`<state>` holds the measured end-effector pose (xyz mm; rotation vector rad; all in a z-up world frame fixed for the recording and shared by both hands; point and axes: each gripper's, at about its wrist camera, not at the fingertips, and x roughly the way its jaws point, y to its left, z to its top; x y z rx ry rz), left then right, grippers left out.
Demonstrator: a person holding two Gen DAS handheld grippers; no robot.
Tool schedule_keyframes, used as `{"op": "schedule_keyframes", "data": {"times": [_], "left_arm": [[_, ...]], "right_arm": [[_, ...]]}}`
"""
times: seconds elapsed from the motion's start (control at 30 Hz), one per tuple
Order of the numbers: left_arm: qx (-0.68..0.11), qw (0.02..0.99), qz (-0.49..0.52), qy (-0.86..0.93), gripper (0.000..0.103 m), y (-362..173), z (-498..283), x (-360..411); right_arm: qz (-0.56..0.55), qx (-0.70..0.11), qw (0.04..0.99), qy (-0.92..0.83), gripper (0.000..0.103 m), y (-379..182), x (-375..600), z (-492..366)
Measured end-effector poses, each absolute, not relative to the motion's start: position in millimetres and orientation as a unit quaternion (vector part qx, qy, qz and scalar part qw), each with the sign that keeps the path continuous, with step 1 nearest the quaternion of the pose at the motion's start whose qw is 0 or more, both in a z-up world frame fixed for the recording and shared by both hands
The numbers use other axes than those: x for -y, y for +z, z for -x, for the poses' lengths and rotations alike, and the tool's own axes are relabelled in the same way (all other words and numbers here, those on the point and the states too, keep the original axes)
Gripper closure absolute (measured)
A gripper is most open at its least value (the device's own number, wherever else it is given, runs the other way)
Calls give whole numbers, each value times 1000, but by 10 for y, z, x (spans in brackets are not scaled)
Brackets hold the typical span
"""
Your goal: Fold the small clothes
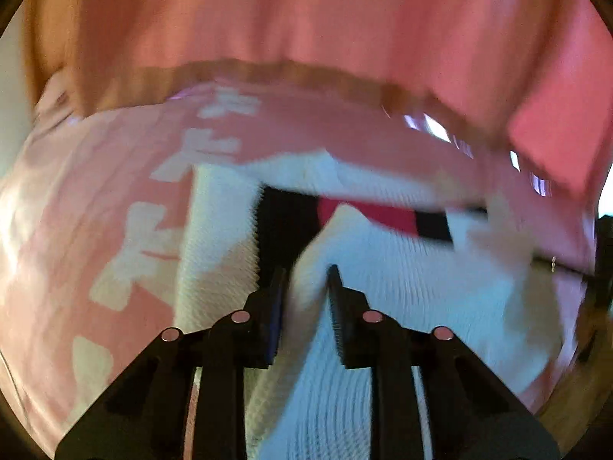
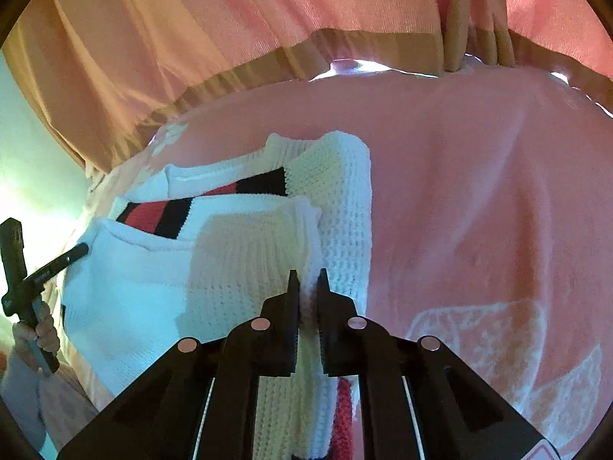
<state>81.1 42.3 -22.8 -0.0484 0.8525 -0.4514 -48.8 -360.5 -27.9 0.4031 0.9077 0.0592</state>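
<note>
A white knit sweater with a black and red stripe lies partly folded on a pink cloth with white patterns. My left gripper is shut on a raised fold of the white knit near the stripe. In the right wrist view the same sweater spreads to the left, its stripe showing under a folded layer. My right gripper is shut on the sweater's right edge, which runs up between the pads. The left wrist view is blurred.
A pink and orange curtain hangs behind the covered surface. At the far left of the right wrist view a hand holds the other tool, with one of its fingers reaching onto the sweater's left side.
</note>
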Motion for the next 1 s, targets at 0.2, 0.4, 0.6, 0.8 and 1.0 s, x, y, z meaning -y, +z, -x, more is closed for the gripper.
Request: {"op": "schedule_keyframes", "data": {"times": [0.2, 0.4, 0.6, 0.8, 1.0], "left_arm": [[-409, 895, 17, -176, 21, -287, -875, -388], [-422, 886, 16, -189, 98, -333, -917, -380], [-352, 908, 84, -212, 99, 290, -661, -587], [-286, 927, 98, -220, 99, 1060, -805, -615], [-307, 930, 89, -182, 99, 959, -1398, -519]], "right_arm": [[-201, -449, 870, 37, 74, -352, 3588, 328], [-172, -437, 882, 30, 95, -293, 3482, 331], [-186, -366, 911, 38, 96, 166, 3470, 605], [-193, -277, 940, 51, 96, 965, 3566, 495], [-223, -284, 932, 34, 96, 878, 3841, -102]]}}
